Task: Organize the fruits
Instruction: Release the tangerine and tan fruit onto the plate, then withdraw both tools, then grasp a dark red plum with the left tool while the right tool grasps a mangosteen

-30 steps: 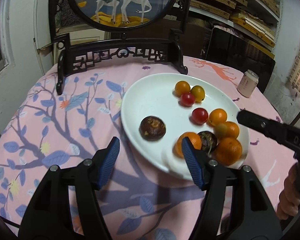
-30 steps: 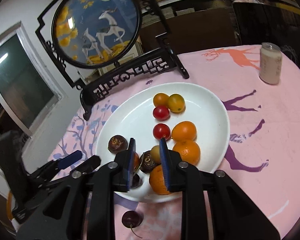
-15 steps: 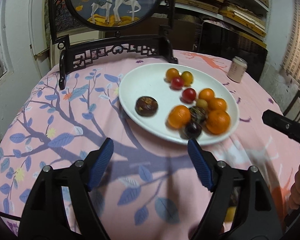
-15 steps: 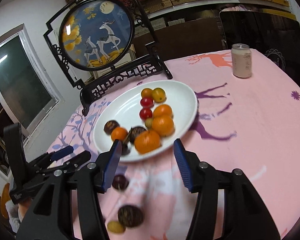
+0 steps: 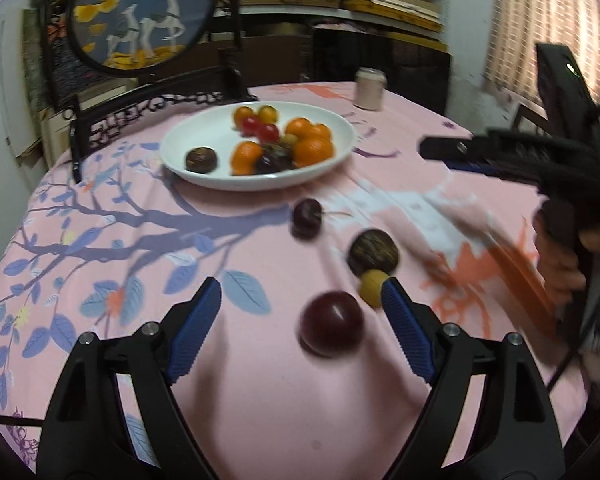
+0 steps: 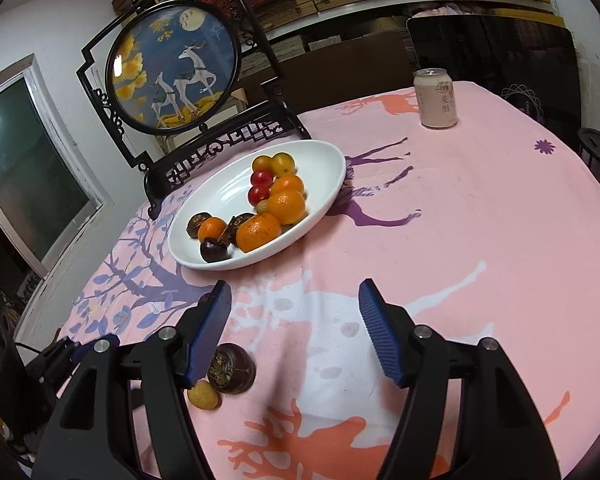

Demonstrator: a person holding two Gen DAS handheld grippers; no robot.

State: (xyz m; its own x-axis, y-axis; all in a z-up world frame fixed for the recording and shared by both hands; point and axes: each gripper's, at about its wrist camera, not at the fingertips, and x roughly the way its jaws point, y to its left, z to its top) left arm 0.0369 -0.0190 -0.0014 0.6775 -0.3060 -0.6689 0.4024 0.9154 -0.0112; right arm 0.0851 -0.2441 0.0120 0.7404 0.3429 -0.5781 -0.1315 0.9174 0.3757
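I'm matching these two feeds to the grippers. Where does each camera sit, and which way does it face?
Left wrist: on the left gripper, angled down across the tablecloth at a plum; own open jaws, plus the right gripper and hand.
Right wrist: on the right gripper, angled down toward the white plate; own open jaws, empty.
Shared: plate, pink can, brown round fruit.
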